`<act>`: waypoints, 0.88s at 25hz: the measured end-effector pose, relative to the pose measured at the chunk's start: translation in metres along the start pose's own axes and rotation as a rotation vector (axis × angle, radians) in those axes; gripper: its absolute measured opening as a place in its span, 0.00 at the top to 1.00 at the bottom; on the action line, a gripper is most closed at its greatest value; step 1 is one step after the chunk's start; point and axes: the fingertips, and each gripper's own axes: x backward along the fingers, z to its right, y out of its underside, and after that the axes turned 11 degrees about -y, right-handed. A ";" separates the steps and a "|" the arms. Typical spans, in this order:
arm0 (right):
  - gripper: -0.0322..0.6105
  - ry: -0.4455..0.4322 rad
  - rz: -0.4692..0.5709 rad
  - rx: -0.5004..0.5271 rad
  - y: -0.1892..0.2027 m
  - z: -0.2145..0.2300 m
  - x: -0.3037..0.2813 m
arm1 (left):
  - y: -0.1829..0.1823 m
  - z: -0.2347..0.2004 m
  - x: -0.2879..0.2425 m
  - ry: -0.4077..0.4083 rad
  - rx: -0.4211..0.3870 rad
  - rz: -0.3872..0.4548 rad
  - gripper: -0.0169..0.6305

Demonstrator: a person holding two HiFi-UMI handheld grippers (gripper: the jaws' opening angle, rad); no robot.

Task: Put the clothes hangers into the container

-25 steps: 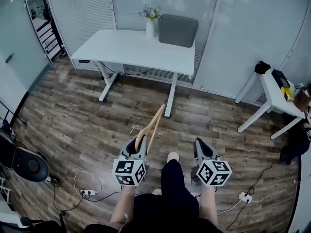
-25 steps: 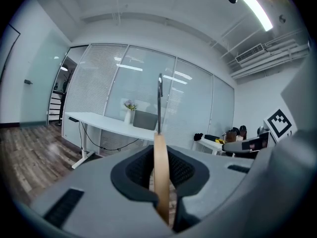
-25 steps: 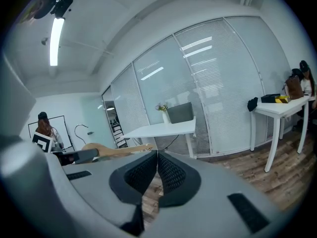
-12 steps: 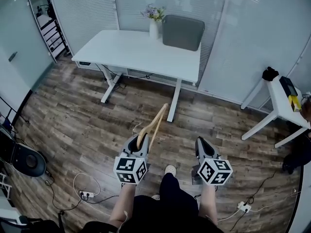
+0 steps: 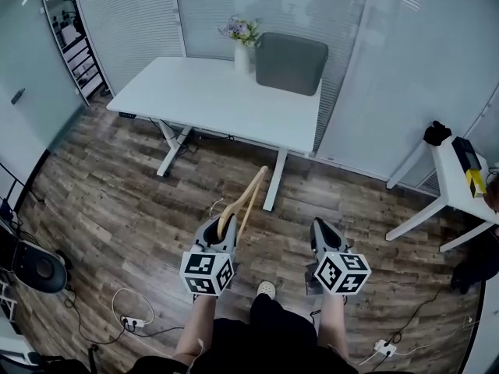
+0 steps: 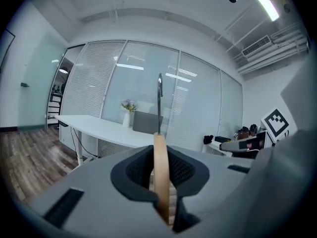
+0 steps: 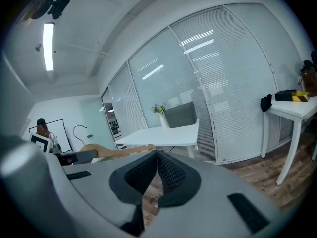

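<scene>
White table (image 5: 195,100) (vase (image 5: 241,56), grey container (image 5: 291,53))

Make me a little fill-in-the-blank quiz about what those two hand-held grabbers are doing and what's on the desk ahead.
1. The left gripper is shut on a wooden clothes ____.
2. The right gripper has its jaws together and holds ____.
3. Beside the grey container on the white desk stands a white vase holding ____.

Missing words: hanger; nothing; flowers.
</scene>
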 end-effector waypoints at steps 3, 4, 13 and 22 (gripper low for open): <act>0.90 -0.008 0.000 0.000 -0.008 0.014 -0.012 | -0.003 0.004 -0.019 -0.006 0.004 0.000 0.88; 0.90 -0.009 0.001 -0.002 -0.011 0.019 -0.015 | -0.005 0.006 -0.025 -0.005 0.004 -0.001 0.88; 0.90 -0.017 0.009 0.001 -0.036 0.061 -0.046 | -0.019 0.020 -0.079 -0.008 0.000 0.012 0.88; 0.90 -0.036 0.011 0.017 -0.065 0.103 -0.082 | -0.032 0.029 -0.133 -0.028 0.000 0.031 0.88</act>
